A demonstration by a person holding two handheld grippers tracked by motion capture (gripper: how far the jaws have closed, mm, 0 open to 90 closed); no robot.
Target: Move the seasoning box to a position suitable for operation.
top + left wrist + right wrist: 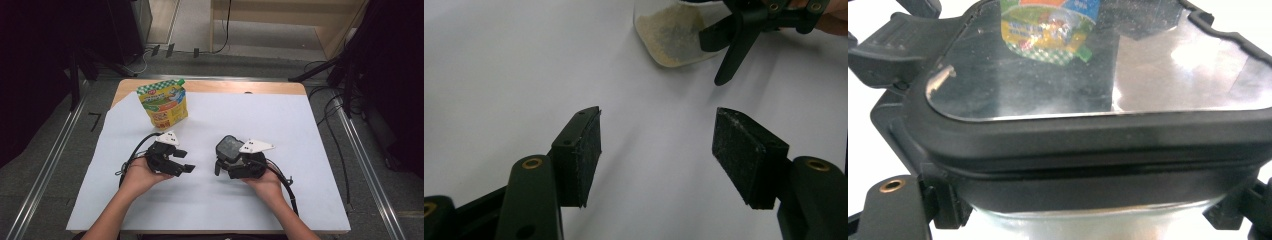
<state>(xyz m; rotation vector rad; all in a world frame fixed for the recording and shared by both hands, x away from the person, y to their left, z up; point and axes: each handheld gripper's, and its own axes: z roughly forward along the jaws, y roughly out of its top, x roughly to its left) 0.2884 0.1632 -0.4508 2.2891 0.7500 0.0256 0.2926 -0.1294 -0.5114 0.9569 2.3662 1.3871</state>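
Clear-walled and stiff, the lidded container (229, 148) sat near the table's (310, 150) middle, clamped in the right gripper (235, 162). It probably felt light but slippery; its black rim seemed the safest hold. Beside it, the left gripper (182, 162) gaped empty.

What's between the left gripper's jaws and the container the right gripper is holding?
Only bare white table cover lies between the left gripper and the container, as the left gripper view shows.
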